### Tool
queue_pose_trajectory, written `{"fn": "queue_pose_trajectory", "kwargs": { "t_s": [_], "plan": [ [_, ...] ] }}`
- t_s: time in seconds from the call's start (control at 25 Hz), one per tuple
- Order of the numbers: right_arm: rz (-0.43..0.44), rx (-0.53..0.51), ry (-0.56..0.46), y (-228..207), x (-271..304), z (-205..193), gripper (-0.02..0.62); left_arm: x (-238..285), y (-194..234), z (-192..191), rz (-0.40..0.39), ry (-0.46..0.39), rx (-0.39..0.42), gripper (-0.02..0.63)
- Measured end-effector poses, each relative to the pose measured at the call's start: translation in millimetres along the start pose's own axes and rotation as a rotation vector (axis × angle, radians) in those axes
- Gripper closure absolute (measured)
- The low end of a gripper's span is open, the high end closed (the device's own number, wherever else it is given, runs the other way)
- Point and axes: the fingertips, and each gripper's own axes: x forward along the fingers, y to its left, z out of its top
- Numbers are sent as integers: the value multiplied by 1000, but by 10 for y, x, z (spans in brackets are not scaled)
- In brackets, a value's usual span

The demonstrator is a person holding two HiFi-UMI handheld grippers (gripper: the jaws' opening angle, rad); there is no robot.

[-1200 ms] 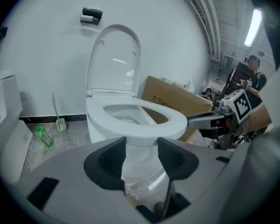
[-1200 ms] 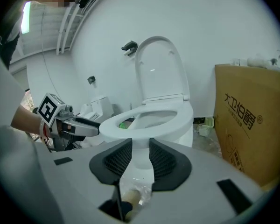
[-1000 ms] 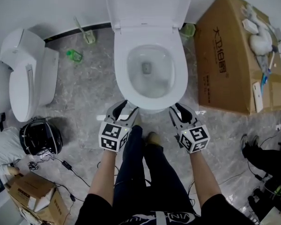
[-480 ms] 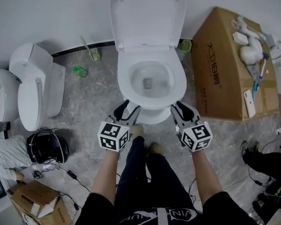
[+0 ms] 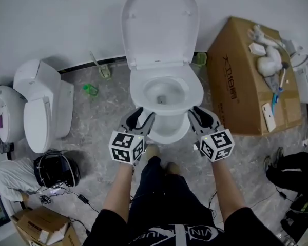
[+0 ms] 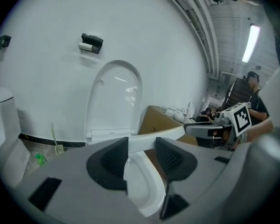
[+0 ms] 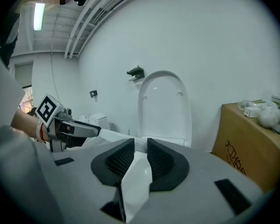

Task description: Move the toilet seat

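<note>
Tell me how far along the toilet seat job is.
Done: the lid stands upright against the wall. In hand: the left gripper and right gripper, whose jaws have just been closing, each pinch the toilet seat by its front rim, and its front looks lifted off the bowl. Left: probably swinging it up to the lid.

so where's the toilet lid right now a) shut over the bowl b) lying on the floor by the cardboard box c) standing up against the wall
c: the lid stands upright against the wall behind the toilet, leaving the bowl uncovered.
</note>
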Motion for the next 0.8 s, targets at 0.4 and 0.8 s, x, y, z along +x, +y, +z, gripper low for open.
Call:
{"fn": "queue_pose_trajectory", "kwargs": {
  "t_s": [0.4,0.8],
  "plan": [
    [-27,-17,-35,-140,251,643,534,151,197,656,-31,-66,-26,420],
    [-112,-45,-51,-286,533,1184,575,338,413,1207,-61,-119,-70,422]
  ]
}}
